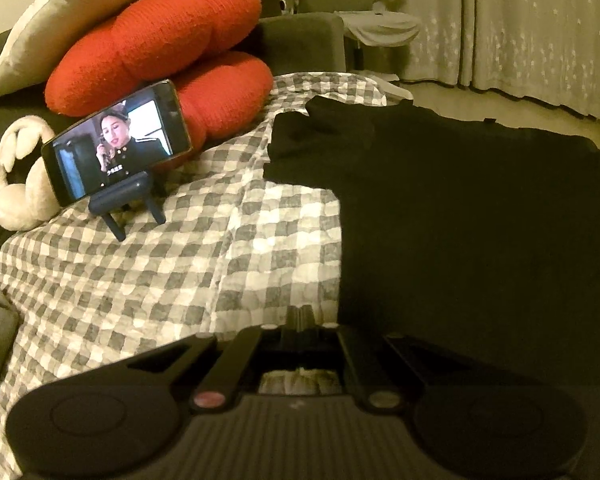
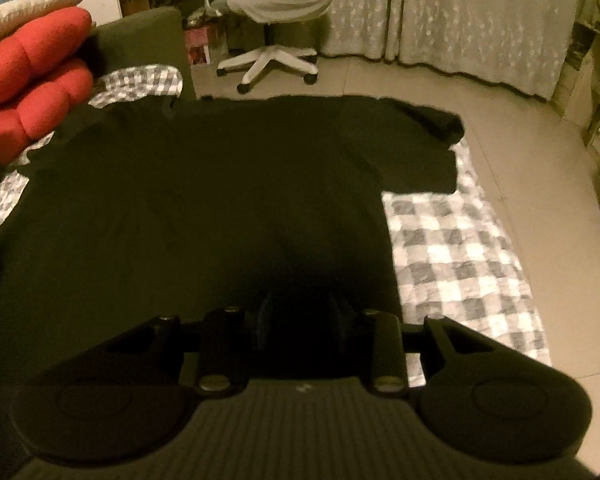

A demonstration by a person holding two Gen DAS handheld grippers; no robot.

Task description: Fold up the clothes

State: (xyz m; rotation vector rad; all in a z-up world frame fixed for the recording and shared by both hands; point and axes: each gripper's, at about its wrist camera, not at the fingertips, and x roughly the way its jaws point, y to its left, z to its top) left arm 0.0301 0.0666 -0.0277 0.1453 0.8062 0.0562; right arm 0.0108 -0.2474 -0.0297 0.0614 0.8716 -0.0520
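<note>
In the left wrist view, a fluffy cream plush toy (image 1: 18, 176) sits at the far left edge, beside a black smartphone (image 1: 116, 142) playing a video, propped on a small dark blue folding stand (image 1: 128, 200). Behind the phone, in the upper left of the frame, a beige square cushion (image 1: 80, 8) leans over a red knitted lip-shaped cushion (image 1: 160, 52). All of it rests on or just beside a grey-and-white checked cotton sheet (image 1: 140, 272), which fills the middle and lower left. The black short-sleeved T-shirt (image 1: 460, 220) lies spread flat on the sheet across the right half of the frame, one sleeve reaching toward the red cushion. At the bottom centre, the left gripper (image 1: 300, 320) has its two fingers pressed together, right at the shirt's left edge; whether cloth is pinched there is too dark to tell.

In the right wrist view, the red cushion shows at the upper left, the T-shirt covers the centre with its other sleeve at the upper right, and the checked sheet lies bare at the lower right. A white swivel office chair (image 2: 272, 36) stands on the pale tiled floor (image 2: 520, 140) at the top, before star-patterned grey curtains (image 2: 480, 8). The right gripper (image 2: 302, 320) is over the shirt's lower part with its fingers partly apart; against the dark fabric I cannot tell whether they clamp it.
</note>
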